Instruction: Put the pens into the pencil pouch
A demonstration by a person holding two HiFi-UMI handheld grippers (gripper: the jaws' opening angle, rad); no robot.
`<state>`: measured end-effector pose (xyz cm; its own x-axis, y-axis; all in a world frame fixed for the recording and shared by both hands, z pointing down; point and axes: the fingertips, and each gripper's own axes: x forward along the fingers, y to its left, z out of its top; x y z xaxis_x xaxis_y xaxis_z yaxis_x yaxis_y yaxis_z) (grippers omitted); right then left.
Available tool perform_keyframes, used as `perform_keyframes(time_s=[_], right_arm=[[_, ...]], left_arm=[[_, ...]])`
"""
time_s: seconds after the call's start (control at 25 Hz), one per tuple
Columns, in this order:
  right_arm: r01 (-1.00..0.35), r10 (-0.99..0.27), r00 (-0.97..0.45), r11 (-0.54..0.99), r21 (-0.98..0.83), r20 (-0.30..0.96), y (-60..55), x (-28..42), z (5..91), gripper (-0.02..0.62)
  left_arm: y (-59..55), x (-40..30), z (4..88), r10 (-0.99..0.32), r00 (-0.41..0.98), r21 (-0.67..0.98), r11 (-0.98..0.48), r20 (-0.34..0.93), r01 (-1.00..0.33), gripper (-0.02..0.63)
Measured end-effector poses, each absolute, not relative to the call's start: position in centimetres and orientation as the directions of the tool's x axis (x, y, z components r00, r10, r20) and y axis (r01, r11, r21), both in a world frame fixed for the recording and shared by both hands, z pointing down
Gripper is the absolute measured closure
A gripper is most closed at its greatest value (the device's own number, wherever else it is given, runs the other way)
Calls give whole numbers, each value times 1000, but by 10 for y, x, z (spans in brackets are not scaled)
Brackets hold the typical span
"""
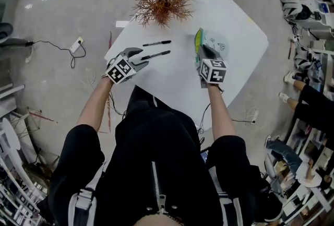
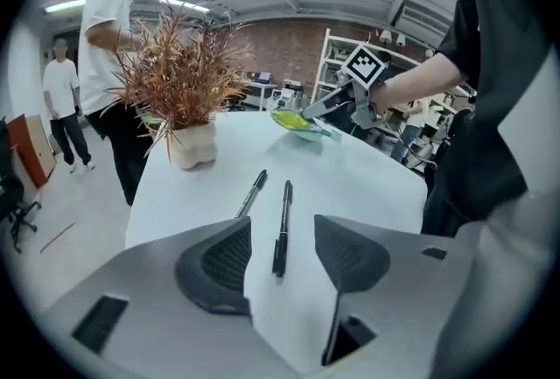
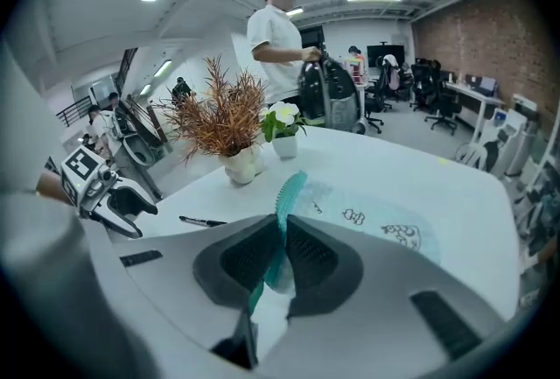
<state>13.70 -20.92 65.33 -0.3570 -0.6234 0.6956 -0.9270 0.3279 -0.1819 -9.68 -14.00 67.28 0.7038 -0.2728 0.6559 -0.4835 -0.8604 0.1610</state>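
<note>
— Left claw (image 2: 282, 220) stands open around one pen (image 2: 284, 202) on the worktop (image 2: 367, 185), pads clear of it. The second pen (image 2: 252, 192) lies just beyond its left jaw.
— And the right claw (image 3: 282, 237)?
— Clamped on the pencil pouch (image 3: 367, 224), holding its teal edge upright. The rest lies flat ahead.

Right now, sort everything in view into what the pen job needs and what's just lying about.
Job:
- nearer black pen, between the open left gripper's jaws
- farther black pen
- pencil pouch, zipper edge pinched by the right gripper

Lying about:
- dried plant in its white vase
- small flower pot
- power strip
</note>
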Motion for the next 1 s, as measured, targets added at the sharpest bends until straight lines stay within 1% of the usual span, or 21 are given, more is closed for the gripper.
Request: perform_keyframes(time_s=[0.08, 0.24, 0.4, 0.64, 0.8, 1.0], right_arm=[[-926, -623, -360, 330, -184, 694, -208, 137, 651, 552], [-924, -621, -365, 332, -190, 694, -207, 138, 650, 552], [-922, -619, -372, 333, -198, 692, -206, 139, 649, 552], [-920, -619, -378, 334, -206, 688, -205, 139, 649, 552], [-920, -620, -380, 334, -207, 687, -206, 140, 649, 552], [-917, -614, -385, 338, -212, 689, -205, 139, 650, 552]], left_arm=[[-138, -98, 685, -250, 692, 169, -862, 678, -477, 372], [-128, -101, 710, -191, 658, 182, -872, 728, -455, 395], [-125, -101, 721, -175, 637, 169, -882, 750, -441, 434], [-126, -101, 734, -189, 588, 111, -893, 787, -436, 476], [-128, -103, 736, -211, 575, 84, -892, 790, -443, 526], [-126, -101, 733, -204, 586, 87, -899, 784, -429, 534]])
